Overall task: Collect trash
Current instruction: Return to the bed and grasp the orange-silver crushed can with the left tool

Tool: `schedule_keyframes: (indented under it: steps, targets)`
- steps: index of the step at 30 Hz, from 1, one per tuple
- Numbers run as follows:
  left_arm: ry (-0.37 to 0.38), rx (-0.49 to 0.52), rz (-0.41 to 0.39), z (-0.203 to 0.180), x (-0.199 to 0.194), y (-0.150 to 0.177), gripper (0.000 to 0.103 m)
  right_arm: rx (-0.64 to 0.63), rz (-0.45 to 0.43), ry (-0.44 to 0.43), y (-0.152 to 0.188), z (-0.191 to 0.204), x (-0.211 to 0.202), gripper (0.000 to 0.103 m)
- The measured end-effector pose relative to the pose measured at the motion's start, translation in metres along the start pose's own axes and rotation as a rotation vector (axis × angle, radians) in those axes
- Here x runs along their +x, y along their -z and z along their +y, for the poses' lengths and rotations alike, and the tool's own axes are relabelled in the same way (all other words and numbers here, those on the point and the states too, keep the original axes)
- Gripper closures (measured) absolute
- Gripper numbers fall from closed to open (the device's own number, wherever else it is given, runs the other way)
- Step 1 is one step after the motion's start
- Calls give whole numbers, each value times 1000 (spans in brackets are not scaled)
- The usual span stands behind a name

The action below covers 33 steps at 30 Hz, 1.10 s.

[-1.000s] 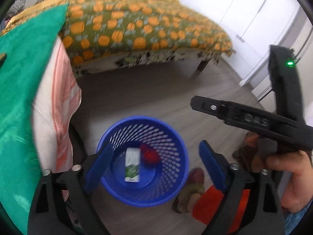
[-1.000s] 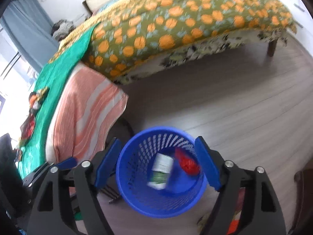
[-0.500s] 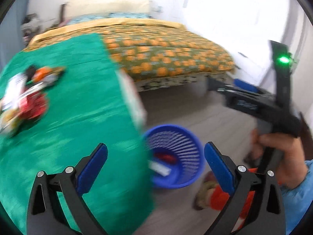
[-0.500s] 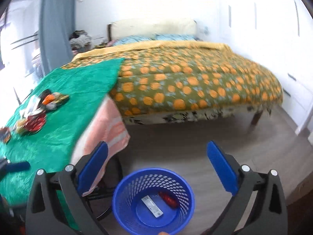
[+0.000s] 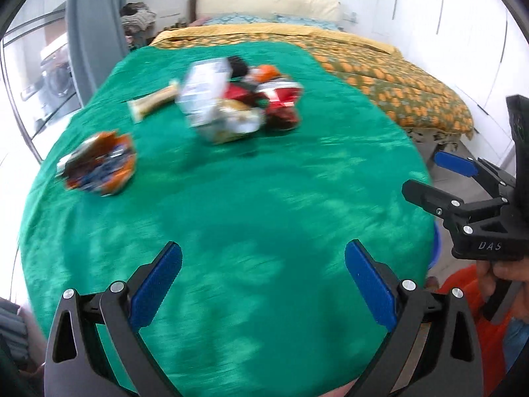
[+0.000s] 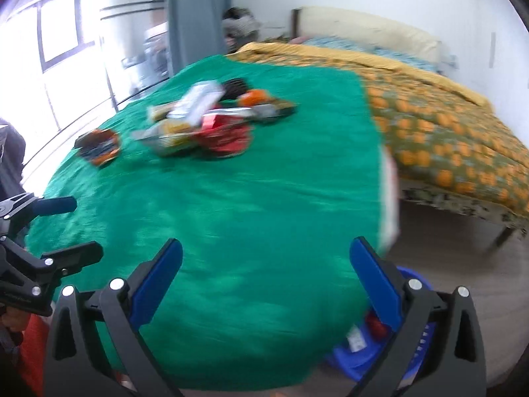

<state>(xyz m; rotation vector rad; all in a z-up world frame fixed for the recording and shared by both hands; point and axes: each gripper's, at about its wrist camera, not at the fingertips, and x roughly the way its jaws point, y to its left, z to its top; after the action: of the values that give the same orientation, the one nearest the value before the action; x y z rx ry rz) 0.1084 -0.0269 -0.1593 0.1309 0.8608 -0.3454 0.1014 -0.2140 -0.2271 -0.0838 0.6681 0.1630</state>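
Observation:
A pile of crumpled wrappers lies at the far middle of a table under a green cloth; it also shows in the right wrist view. An orange wrapper lies apart at the left. A beige bar wrapper lies behind. My left gripper is open and empty over the near cloth. My right gripper is open and empty, also seen at the right of the left wrist view. The blue trash basket stands on the floor at the table's right side with a white wrapper and a red one inside.
A bed with an orange-dotted cover stands behind and to the right of the table. A grey curtain and a window are at the left. Wood floor lies to the right of the basket.
Both grippers have swung up and left from over the blue basket to face the green table top. The wrapper pile has come into view. Both stay open.

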Motion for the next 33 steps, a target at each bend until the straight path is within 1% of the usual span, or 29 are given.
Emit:
schedule_keyframes:
  steps: [5,8,10,13,14,15,18,19,21,23,27,29,30,31,33]
  targets:
    - [-51,-19,-4,60,-17,8,5,-49,74,-49,-20,50,27,5]
    - [-97,-42,-28,102,-24,2,5,-91,106,-62,-28,71,47,5]
    - [-81,-44,-35,128,-21,-6,5,-104,127,-62,-30,79,59,5]
    - [-46,-23,-7,154,-5,-17,5,-115,158,-59,-30,86,77,5]
    - [-28,-3,6,158,2,-22,5,-111,163,-58,-30,86,80,5]
    - [-30,14,14,162,9,-26,5,-105,168,-61,-28,84,82,5]
    - [-59,61,25,168,27,-38,5,-88,171,-72,-26,80,83,5]
    - [-53,70,24,171,33,-42,5,-89,171,-72,-26,80,83,5]
    - [-10,79,30,173,43,-49,5,-92,170,-69,-25,81,83,5]
    - [25,102,54,173,55,-54,5,-90,168,-72,-24,81,82,5]
    - [32,178,95,164,76,-60,5,-93,164,-63,-24,82,83,5]
    - [47,176,93,165,78,-62,6,-91,164,-66,-25,82,84,5]
    - [53,167,92,165,78,-63,8,-91,164,-67,-24,82,83,5]
    - [66,155,93,166,78,-63,15,-92,164,-65,-24,82,83,5]
    - [68,137,82,167,76,-61,23,-92,162,-64,-23,82,82,5]
